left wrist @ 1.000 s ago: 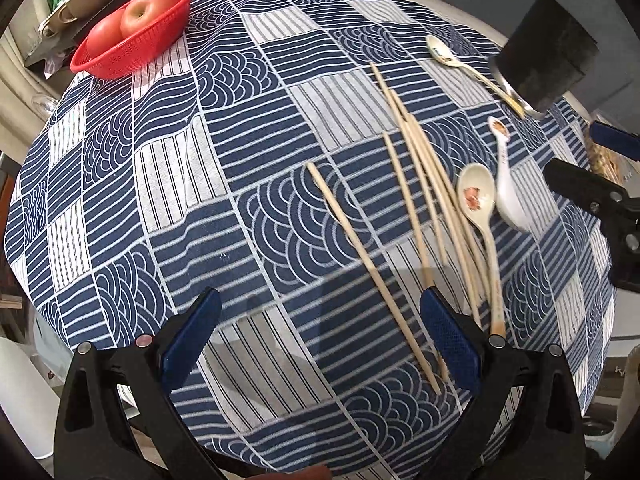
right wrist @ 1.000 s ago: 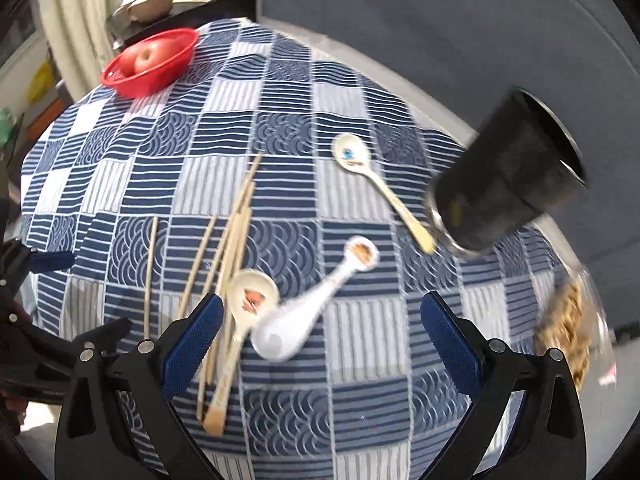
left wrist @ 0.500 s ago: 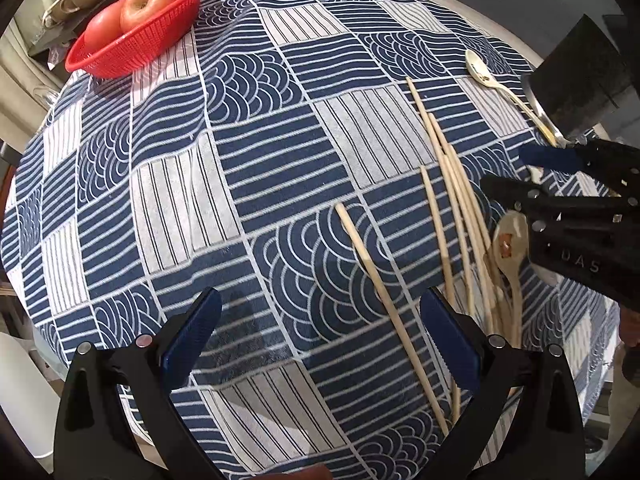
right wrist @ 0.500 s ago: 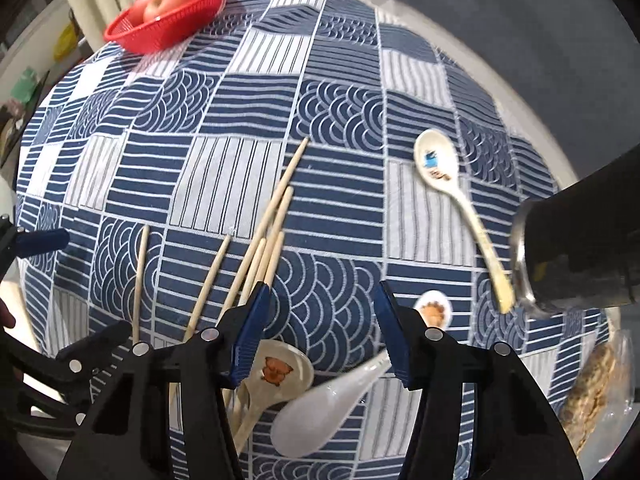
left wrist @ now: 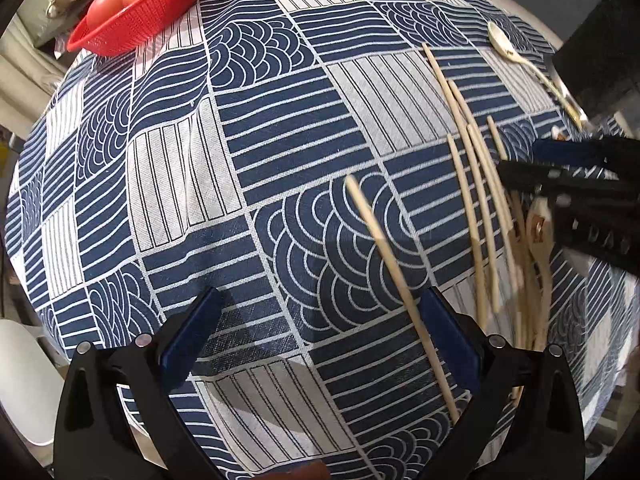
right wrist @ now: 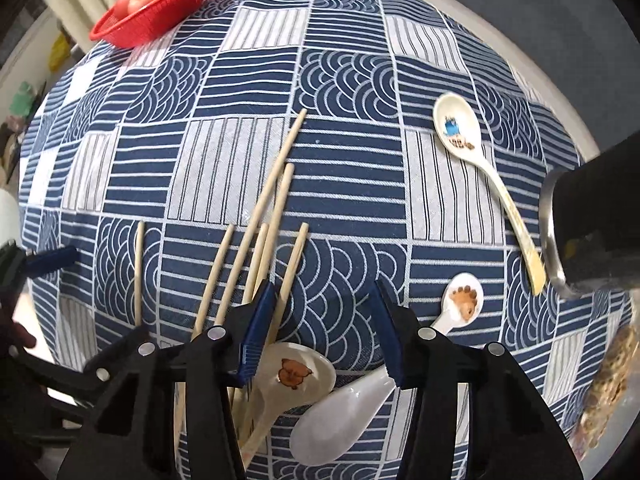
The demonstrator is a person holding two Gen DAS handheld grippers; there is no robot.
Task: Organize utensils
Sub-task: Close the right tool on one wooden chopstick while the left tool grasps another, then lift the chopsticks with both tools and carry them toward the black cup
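Observation:
Several wooden chopsticks (right wrist: 264, 220) lie spread on the blue patterned tablecloth (right wrist: 340, 80); they also show in the left wrist view (left wrist: 476, 200). One chopstick (left wrist: 396, 280) lies apart, running to my left gripper's right finger. My left gripper (left wrist: 316, 344) is open and empty above the cloth. My right gripper (right wrist: 320, 336) is open, low over the chopstick ends and two spoons: a cream spoon (right wrist: 292, 380) and a white spoon (right wrist: 340, 416). A third spoon (right wrist: 480, 168) lies by the black holder (right wrist: 596, 216).
A red basket (left wrist: 136, 12) with apples stands at the far left edge of the table. A bag of snacks (right wrist: 612, 380) lies at the right edge. The table rim curves close behind the black holder.
My right gripper has moved down and forward over the chopsticks and spoons, with its jaws narrower than a second ago. My left gripper has moved closer to the cloth.

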